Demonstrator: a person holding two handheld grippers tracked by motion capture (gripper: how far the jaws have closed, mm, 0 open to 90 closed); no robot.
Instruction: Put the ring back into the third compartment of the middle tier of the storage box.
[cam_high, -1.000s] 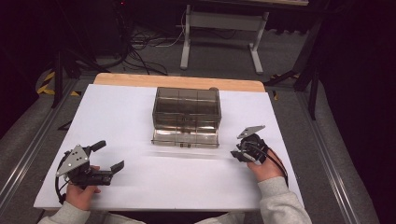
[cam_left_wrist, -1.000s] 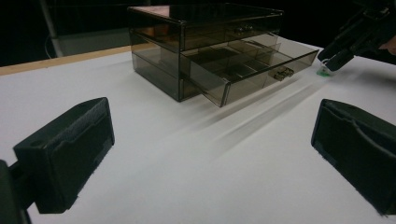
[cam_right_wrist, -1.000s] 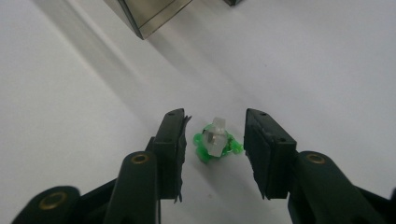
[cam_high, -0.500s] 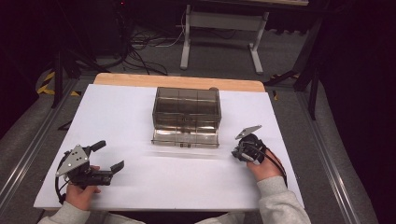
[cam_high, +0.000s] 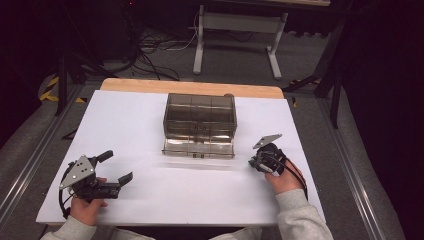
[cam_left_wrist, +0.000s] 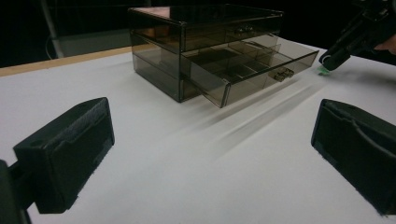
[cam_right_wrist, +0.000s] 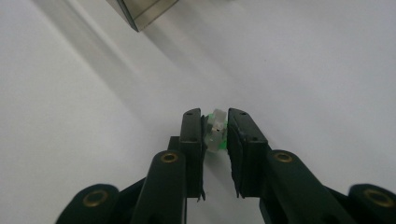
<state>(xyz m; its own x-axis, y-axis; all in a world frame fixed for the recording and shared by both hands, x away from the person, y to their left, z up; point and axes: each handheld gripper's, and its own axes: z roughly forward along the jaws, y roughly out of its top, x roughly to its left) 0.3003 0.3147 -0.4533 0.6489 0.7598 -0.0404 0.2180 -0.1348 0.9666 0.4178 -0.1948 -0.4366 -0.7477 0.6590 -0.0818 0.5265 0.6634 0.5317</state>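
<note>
Right hand-held gripper (cam_right_wrist: 215, 133): jaws have just been closing and now pinch a small green-and-white piece (cam_right_wrist: 216, 132) between the pads, tips down at the table (cam_high: 150, 130). In the high view this gripper (cam_high: 256, 163) sits at about 4 o'clock from the smoked drawer box (cam_high: 200, 116), just off the front right corner of the pulled-out bottom drawer (cam_high: 198, 148). The left gripper view shows a green glint (cam_left_wrist: 323, 71) under its tip on the white surface.

Left hand-held gripper (cam_high: 116, 168): jaws spread wide, nothing between them, resting near the table's 7 o'clock corner, well apart from the box.

Progress, as judged: drawer already open; the piece is gripped but looks not yet lifted clear of the table. Remaining: raise it, carry it toward 10 o'clock over the drawer, drop it into a compartment, probably shut the drawer. Which compartment cannot be told.
</note>
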